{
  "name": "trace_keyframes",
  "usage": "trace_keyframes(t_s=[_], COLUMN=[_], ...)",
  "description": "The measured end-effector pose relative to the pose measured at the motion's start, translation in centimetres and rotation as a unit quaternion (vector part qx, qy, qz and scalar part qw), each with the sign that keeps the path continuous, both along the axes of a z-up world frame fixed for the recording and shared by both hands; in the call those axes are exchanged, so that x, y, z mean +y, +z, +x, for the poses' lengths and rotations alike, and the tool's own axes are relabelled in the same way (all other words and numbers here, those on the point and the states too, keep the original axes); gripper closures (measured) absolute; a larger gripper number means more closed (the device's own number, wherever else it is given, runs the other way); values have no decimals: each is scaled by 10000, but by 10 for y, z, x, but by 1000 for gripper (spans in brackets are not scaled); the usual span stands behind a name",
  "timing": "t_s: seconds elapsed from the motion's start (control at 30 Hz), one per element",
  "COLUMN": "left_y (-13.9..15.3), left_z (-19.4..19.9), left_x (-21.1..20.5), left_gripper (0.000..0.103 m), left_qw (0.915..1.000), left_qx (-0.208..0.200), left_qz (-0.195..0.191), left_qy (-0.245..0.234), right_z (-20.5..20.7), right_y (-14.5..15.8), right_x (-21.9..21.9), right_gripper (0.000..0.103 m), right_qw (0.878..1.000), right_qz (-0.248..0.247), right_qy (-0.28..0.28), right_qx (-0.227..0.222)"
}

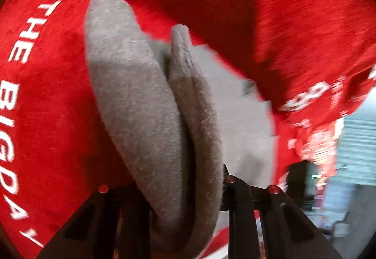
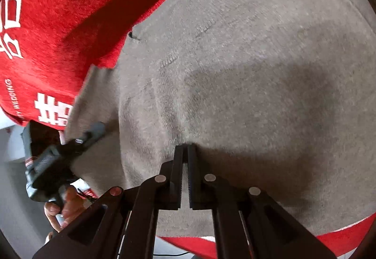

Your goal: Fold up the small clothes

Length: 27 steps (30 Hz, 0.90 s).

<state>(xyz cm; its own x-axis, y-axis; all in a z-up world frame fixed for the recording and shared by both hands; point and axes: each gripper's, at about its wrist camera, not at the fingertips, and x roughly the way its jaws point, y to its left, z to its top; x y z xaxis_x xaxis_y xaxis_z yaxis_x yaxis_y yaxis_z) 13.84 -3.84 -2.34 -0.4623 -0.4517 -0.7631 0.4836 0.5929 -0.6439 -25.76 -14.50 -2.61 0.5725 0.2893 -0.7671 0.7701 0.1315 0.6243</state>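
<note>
**Both grippers pinch the grey garment over the red cloth**

The biggest risk is that the fold slips. In the left wrist view, the garment (image 1: 145, 103) bunches into two thick rolls that hide the left gripper (image 1: 188, 188) fingertips, so how deep the bite is cannot be seen. A shallow hold on such fuzzy fabric could let one layer slide out as the hand lifts, and the fold would fall crooked. If the two hands pull apart unevenly, the knit could stretch or drag the red cloth (image 1: 58, 94) into wrinkles beneath it.

The left jaws stand narrow, with the doubled fabric filling the gap between them. In the right wrist view, the right gripper (image 2: 185, 148) sits at lower centre, its jaws all but shut on a small pinch of the garment (image 2: 246, 70), which puckers at the tips. The left gripper (image 2: 94, 132) shows at the lower left, gripping the garment's edge, with a hand (image 2: 63, 207) below it.

The garment lies spread over the red cloth, filling most of the right view.
</note>
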Motion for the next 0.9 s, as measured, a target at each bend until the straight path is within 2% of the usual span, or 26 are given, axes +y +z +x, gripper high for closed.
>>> trace_keyframes(t_s=[0.17, 0.33, 0.43, 0.5, 0.63, 0.77, 0.8, 0.87, 0.9], left_y=[52, 89, 102, 98, 62, 34, 31, 29, 33], left_z=[-22, -73, -118, -152, -210, -232, -233, -237, -243], left_x=[-30, -85, -117, -137, -170, -175, -176, -172, -177], left_gripper=[78, 78, 78, 78, 78, 77, 72, 55, 43], left_qw=[9979, 9915, 9826, 9760, 9614, 9539, 9529, 9493, 9474], left_qx=[-17, -195, -507, -736, -1016, -1180, -1220, -1259, -1335], left_qz=[-613, -943, -1023, -876, -436, 14, 89, 163, 158], left_qy=[-192, -871, -1466, -1850, -2522, -2758, -2776, -2875, -2905], right_z=[-33, -90, -135, -159, -198, -218, -224, -227, -233], right_y=[17, 29, 31, 26, 5, -13, -16, -20, -20], right_x=[-10, -26, -35, -40, -46, -47, -48, -49, -49], right_gripper=[97, 97, 97, 96, 92, 91, 91, 88, 83], right_qw=[9997, 9978, 9945, 9915, 9824, 9735, 9723, 9700, 9695], right_qz=[-70, 62, 130, 195, 500, 744, 790, 880, 902], right_qy=[-60, -479, -851, -1109, -1641, -1945, -1971, -2003, -1994], right_qx=[-234, -454, -590, -648, -740, -941, -982, -1059, -1101])
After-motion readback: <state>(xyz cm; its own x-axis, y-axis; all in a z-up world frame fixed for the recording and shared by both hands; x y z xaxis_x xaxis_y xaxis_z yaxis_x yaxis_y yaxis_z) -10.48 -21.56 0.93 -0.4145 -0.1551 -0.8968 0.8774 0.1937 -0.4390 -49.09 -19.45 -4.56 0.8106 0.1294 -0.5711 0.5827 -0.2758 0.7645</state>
